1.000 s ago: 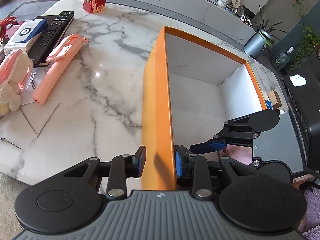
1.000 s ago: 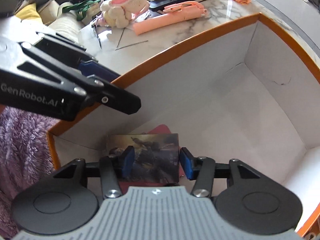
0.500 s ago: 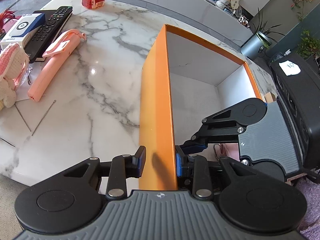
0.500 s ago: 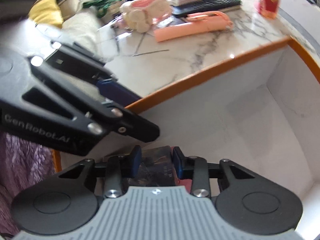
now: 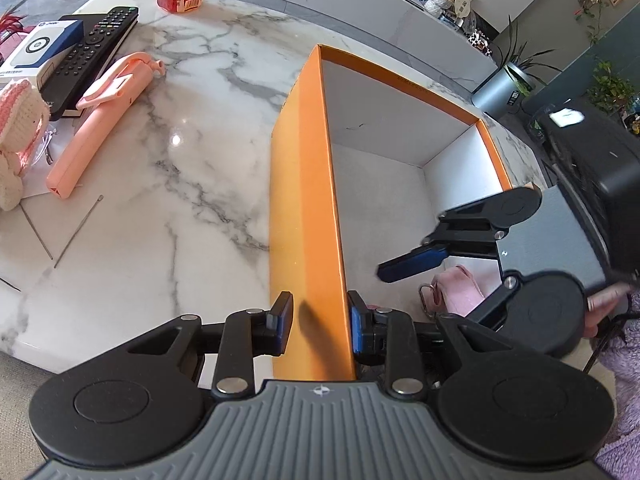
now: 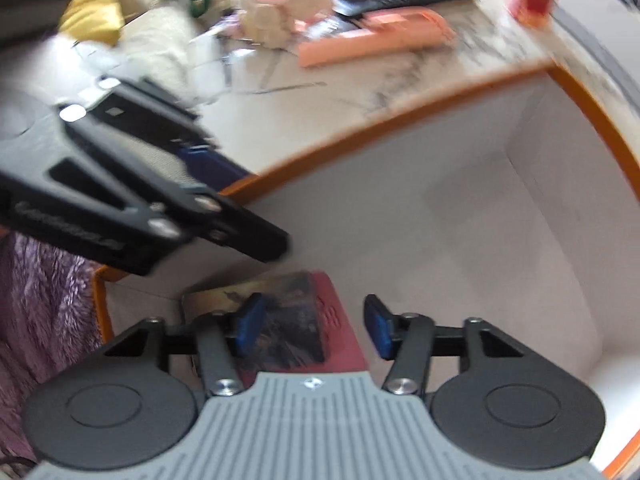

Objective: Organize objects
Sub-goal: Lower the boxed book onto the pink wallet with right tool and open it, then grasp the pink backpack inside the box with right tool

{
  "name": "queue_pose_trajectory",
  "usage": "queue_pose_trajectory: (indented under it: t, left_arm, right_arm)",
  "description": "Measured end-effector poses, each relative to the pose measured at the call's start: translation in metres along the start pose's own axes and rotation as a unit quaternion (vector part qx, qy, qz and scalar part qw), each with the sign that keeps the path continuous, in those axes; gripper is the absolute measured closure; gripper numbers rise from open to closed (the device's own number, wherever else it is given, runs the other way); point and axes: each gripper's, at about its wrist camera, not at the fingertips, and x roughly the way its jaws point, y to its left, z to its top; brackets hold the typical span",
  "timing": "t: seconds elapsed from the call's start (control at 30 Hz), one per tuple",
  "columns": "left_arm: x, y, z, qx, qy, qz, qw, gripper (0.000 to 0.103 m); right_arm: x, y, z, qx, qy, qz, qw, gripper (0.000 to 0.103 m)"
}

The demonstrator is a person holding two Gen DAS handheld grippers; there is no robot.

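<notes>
While the left gripper (image 5: 318, 322) clamps the box (image 5: 306, 200) wall, the right gripper (image 6: 314, 326), jaws just opened, hangs over a card (image 6: 288, 320) inside.

I see a glossy veined marble surface (image 5: 168, 184) w/ glare spot. Box (image 5: 308, 208) at 12 o'clock: matt orange card outside, matt white inside. Left tongs (image 5: 320, 326): matt black plastic, blue pads. At 9 o'clock, smooth pink plastic stick (image 5: 100, 120), fuzzy crochet toy (image 5: 16, 120).

Bright daylight; a glare spot on the marble table (image 5: 176, 140). The left view is sharp, the right view motion-blurred; edges curve.
</notes>
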Motion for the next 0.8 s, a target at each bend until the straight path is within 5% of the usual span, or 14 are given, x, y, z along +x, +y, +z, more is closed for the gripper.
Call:
queue_pose_trajectory:
  t: [0.27,0.4,0.53,0.8]
  left_arm:
    - [0.006,-0.001,-0.005,0.003,0.018,0.003,0.9998,0.068]
    - [0.007,-0.004,-0.006,0.008,0.017,0.006,0.9998,0.073]
    - [0.007,-0.007,-0.007,0.012,0.016,0.014,0.9997,0.074]
    - [0.008,-0.005,-0.006,0.005,0.015,0.014,0.9998,0.074]
  right_arm:
    - [0.019,-0.034,-0.027,0.170,0.036,0.070,0.982,0.026]
    - [0.023,-0.034,-0.030,0.197,0.024,0.078,0.977,0.025]
    - [0.024,-0.030,-0.027,0.189,0.007,0.096,0.977,0.041]
    - [0.021,-0.030,-0.025,0.204,0.020,0.094,0.974,0.040]
